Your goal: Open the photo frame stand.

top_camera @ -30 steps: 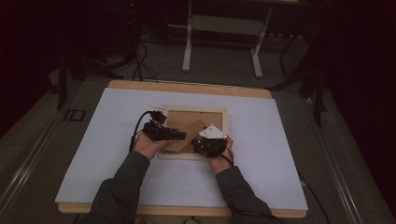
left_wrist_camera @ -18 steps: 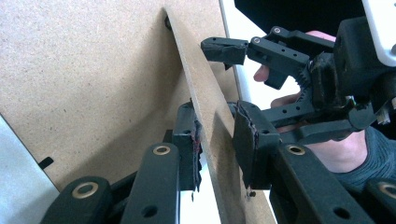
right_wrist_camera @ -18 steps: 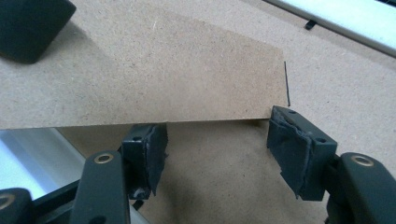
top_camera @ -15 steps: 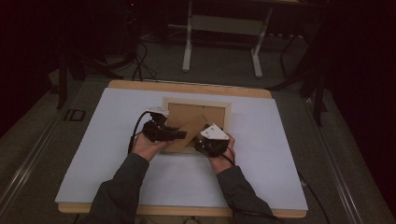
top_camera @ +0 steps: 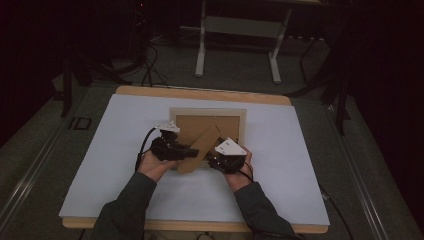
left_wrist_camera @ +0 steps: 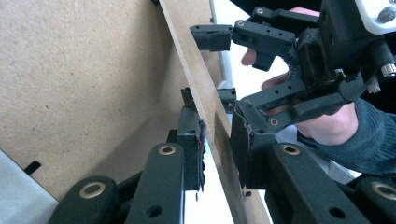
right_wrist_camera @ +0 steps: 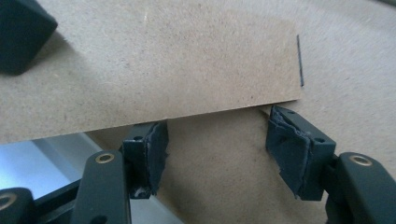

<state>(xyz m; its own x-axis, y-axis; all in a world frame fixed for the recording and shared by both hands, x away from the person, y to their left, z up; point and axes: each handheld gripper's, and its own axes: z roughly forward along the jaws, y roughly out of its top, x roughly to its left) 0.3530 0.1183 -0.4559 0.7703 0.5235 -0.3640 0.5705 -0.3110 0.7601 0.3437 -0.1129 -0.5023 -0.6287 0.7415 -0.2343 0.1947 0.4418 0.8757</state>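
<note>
Picture frame face down mid-table, both your grippers on its fold-out stand

You're working on a pale blue-white sheet (top_camera: 300, 165) laid over a wooden table (top_camera: 200, 93), with the picture frame (top_camera: 207, 114) lying back-up around the middle, nearer the far edge than you. Its brown cardboard stand flap (top_camera: 202, 146) angles out toward the near side. Your left gripper (left_wrist_camera: 217, 154) has that flap's edge between its jaws, which have just been closing in; there's a sliver of gap on one side, so it doesn't look clamped yet. Your right gripper (right_wrist_camera: 224, 149) sits spread wide under the flap's near edge, grasping nothing. The room's dark: grey floor (top_camera: 240, 75), loose cables (top_camera: 150, 65), and a white metal stand (top_camera: 237, 30) beyond the far edge.
</note>
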